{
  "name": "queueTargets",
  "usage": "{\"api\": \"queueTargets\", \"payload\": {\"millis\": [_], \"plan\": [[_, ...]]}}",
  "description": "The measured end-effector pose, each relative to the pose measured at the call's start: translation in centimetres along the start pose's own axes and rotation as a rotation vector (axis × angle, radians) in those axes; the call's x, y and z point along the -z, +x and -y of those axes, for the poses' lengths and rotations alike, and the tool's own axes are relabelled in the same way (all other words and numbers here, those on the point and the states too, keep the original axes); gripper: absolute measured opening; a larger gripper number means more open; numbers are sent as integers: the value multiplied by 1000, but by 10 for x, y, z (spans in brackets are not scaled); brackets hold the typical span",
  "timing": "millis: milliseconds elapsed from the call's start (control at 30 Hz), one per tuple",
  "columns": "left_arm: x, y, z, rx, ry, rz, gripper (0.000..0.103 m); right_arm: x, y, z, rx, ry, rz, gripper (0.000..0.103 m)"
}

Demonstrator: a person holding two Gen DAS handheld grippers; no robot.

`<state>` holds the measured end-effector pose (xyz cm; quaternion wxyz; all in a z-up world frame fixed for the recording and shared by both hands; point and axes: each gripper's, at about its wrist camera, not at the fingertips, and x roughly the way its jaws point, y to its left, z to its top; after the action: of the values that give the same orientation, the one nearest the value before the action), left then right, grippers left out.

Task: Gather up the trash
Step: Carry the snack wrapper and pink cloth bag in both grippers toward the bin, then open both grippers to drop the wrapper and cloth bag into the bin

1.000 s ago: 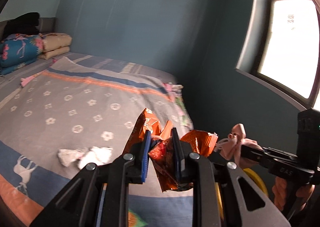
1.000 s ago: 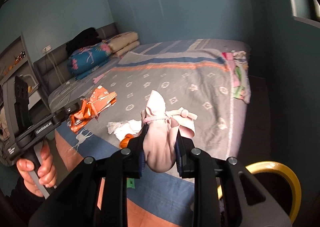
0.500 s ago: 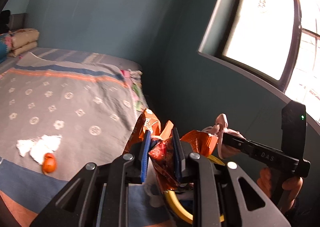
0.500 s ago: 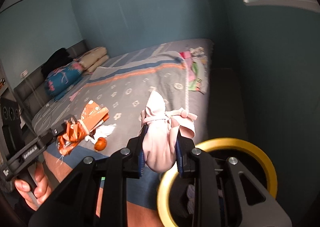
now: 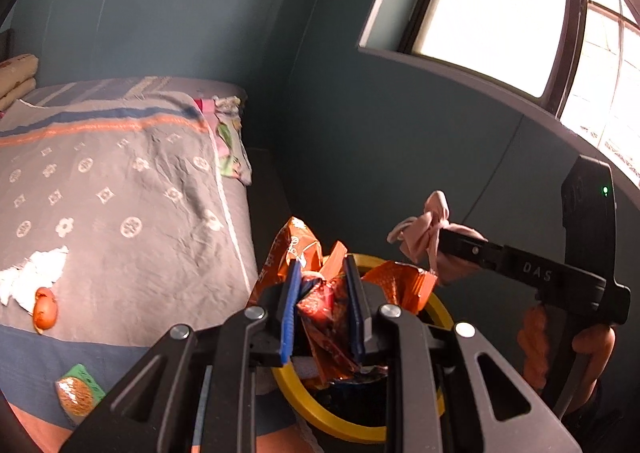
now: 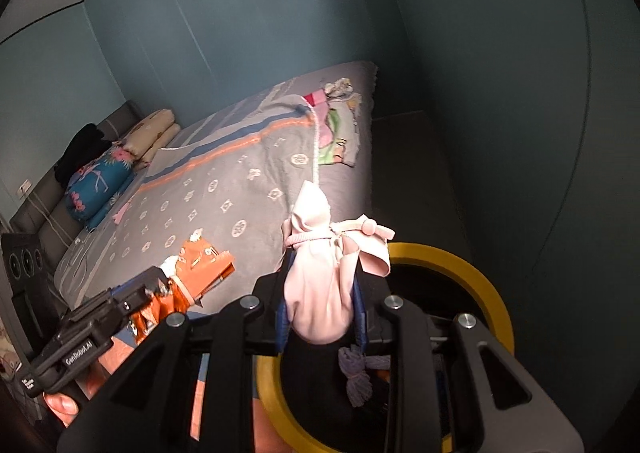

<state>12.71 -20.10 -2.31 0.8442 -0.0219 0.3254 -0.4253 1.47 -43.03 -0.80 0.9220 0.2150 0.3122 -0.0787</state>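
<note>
black hand-held gripper (image 5: 324, 309), blue pads (image 5: 290, 309)

You've swung both grippers off the bed (image 5: 120, 193); the orange wrapper (image 5: 320, 293) and pink bundle (image 6: 320, 285) now hang over the yellow-rimmed bin (image 6: 472, 277).

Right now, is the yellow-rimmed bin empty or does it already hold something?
Not empty. Inside the yellow-rimmed bin, a purplish knotted bundle lies on the dark bottom; how full it is, cannot tell.

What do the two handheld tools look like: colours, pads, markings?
Both are matte black with silver pivot screws and blue finger pads. The left tool carries white "GenRobot.AI" lettering on its side, seen from the right wrist. The right tool shows "DAS" lettering and a small green light, seen from the left wrist.
</note>
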Motion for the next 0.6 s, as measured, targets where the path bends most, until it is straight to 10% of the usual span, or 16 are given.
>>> {"api": "queueTargets", "payload": {"millis": [600], "plan": [[26,50,40,41,98,-128,26,15,24,63,21,137,-57,28]]}}
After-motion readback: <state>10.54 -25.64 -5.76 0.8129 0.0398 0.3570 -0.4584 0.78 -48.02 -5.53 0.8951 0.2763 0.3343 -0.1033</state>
